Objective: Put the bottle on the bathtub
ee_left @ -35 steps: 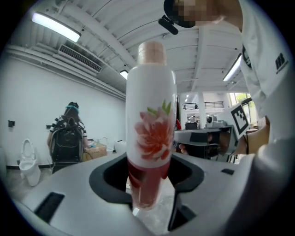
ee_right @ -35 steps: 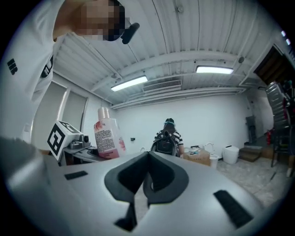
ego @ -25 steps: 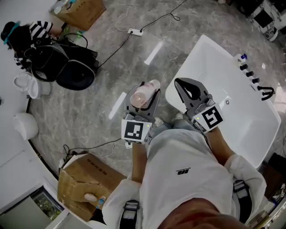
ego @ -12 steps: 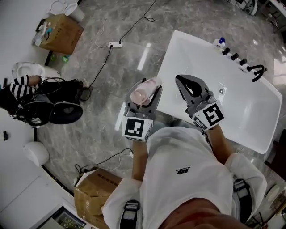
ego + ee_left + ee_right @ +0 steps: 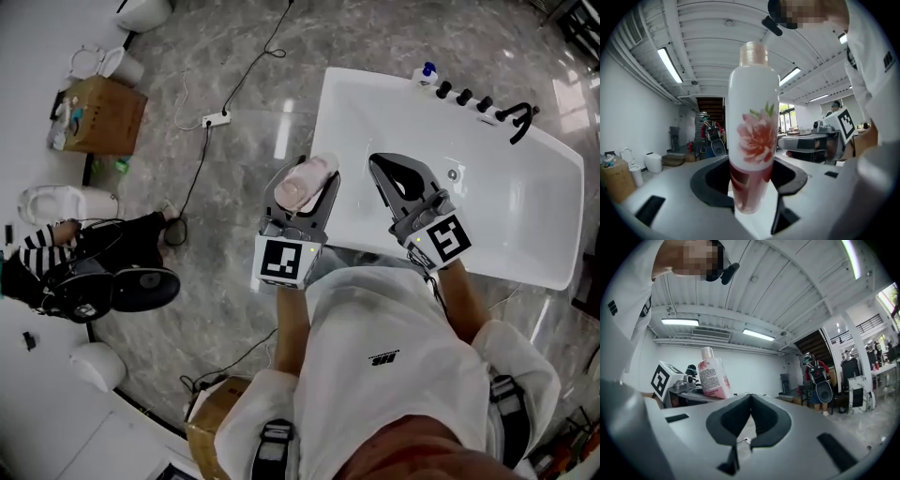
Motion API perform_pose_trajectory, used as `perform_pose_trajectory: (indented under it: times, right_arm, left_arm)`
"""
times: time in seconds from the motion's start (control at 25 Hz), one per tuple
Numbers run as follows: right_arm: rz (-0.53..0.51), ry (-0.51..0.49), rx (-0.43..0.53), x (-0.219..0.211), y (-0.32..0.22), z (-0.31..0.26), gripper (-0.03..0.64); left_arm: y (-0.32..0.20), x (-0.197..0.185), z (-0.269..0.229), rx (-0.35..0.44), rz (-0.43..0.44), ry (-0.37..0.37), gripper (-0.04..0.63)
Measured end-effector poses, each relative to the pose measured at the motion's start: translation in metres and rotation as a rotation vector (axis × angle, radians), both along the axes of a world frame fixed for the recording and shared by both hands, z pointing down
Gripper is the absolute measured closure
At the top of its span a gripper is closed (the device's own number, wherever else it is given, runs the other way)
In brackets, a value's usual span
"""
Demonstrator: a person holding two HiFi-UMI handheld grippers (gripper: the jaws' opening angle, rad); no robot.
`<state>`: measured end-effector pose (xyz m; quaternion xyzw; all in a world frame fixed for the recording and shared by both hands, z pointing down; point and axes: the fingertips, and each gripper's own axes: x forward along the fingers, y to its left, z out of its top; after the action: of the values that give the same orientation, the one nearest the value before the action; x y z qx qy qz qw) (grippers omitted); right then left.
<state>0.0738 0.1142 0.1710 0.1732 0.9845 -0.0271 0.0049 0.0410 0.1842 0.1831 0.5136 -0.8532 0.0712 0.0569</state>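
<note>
A white bottle [image 5: 302, 185] with a pink flower print and a pale cap stands upright between the jaws of my left gripper [image 5: 302, 192], which is shut on its lower body. The left gripper view shows the bottle [image 5: 752, 126] filling the middle, and it shows again in the right gripper view, the bottle [image 5: 712, 373] at the left. My right gripper [image 5: 401, 180] is shut with nothing in it, its jaw tips meeting [image 5: 750, 401]. Both grippers point up, held near the white bathtub [image 5: 375, 122], whose near rim lies just beyond them.
Black taps and a small blue-capped bottle [image 5: 427, 73] line the bathtub's far rim. A power strip [image 5: 216, 119] with cables lies on the marble floor. A cardboard box [image 5: 92, 114], toilets [image 5: 54, 203] and a crouching person [image 5: 66, 267] with a black bag are at the left.
The view has swung round: the bathtub now lies straight ahead and closer, the boxes and the person have slid to the left. Both grippers hold the same pose.
</note>
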Motion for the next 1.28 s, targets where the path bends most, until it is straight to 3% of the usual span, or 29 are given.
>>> perform_pose_trajectory:
  times: [0.24, 0.52, 0.84, 1.04, 1.28]
  right_arm:
    - [0.133, 0.008, -0.001, -0.017, -0.022, 0.009, 0.624]
    - [0.356, 0.020, -0.007, -0.068, -0.047, 0.020, 0.624]
    - [0.571, 0.041, 0.009, -0.117, -0.093, 0.053, 0.624]
    - [0.670, 0.048, -0.007, -0.126, -0.118, 0.074, 0.624]
    - [0.698, 0.063, -0.023, -0.119, -0.138, 0.094, 0.624]
  left_arm:
    - [-0.027, -0.041, -0.002, 0.007, 0.112, -0.026, 0.367]
    - [-0.064, -0.103, 0.012, -0.007, 0.304, -0.018, 0.367]
    - [-0.123, -0.155, 0.059, -0.027, 0.489, 0.001, 0.367]
    - [-0.149, -0.169, 0.089, -0.044, 0.544, 0.018, 0.367]
    - [-0.171, -0.164, 0.107, -0.052, 0.553, 0.027, 0.367]
